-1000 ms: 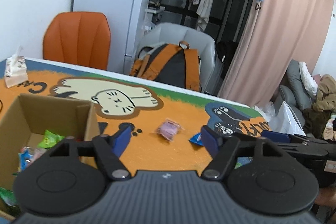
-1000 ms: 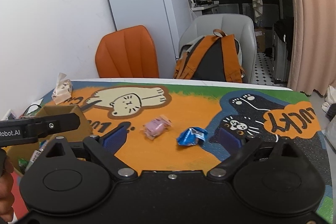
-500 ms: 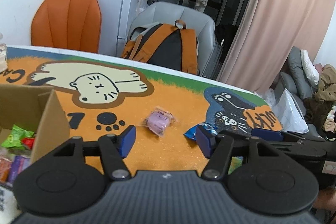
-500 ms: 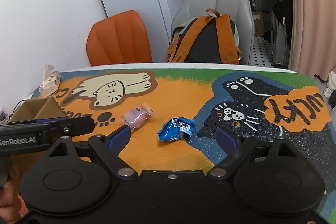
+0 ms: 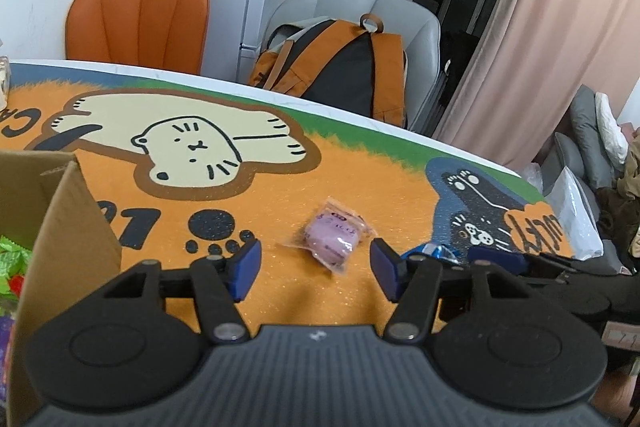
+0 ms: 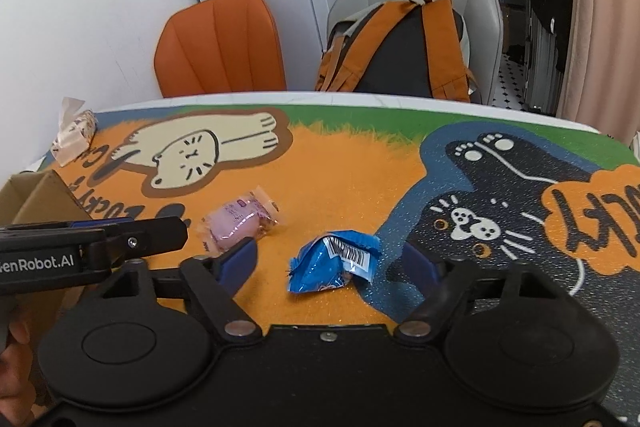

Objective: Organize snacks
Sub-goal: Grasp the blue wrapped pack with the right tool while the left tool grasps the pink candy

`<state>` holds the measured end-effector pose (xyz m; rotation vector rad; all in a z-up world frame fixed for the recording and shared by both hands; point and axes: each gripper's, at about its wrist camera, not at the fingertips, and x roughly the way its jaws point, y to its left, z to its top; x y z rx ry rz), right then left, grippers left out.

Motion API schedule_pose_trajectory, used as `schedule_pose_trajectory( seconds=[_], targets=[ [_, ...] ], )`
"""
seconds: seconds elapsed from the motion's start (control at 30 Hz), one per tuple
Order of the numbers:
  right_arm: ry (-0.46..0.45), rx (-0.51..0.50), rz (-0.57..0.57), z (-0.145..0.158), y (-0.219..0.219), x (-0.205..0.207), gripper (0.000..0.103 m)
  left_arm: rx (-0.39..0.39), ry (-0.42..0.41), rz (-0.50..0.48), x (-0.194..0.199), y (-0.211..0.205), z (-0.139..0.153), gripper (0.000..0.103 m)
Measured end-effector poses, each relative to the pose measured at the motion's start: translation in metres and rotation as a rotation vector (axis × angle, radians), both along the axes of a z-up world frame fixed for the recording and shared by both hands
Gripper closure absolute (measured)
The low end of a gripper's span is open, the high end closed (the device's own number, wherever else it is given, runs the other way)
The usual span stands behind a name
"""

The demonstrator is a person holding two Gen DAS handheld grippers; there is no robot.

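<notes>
Orange cat-print mat (image 6: 340, 163) on table; both tools gaping, closing, nothing gripped.

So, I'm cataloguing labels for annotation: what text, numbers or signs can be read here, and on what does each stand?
"enRobot.AI": side of the left gripper, first letters cut off by the frame edge.
"LUCKY": orange speech bubble on the table mat, seen upside down.
"01": black digits on the mat by the cardboard box, partly hidden.
Barcode: blue snack packet, digits too small to read.
Print on the pink snack packet: blurred, unreadable.
</notes>
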<state>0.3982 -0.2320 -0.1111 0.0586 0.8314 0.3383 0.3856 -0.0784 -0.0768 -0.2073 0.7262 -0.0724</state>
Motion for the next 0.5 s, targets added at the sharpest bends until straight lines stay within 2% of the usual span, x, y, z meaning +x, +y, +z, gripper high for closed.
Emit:
schedule_pose_trajectory(
  seconds=[0.07, 0.1, 0.23, 0.5],
  targets=[
    [0.013, -0.007, 0.003, -0.006, 0.001, 0.002, 0.052, 0.003, 0.005, 0.005, 0.004, 0.0, -0.002, 0.044],
    [0.016, -0.009, 0.0, -0.009, 0.001, 0.002, 0.058, 0.006, 0.006, 0.007, 0.006, 0.0, -0.004, 0.044],
    [0.018, 0.049, -0.006, -0.01, -0.008, 0.0, 0.072, 0.02, 0.019, 0.008, 0.018, -0.003, -0.012, 0.044],
    [-0.003, 0.058, -0.028, -0.011, -0.024, -0.011, 0.073, 0.053, 0.044, 0.005, 0.036, -0.021, -0.03, 0.044]
  ],
)
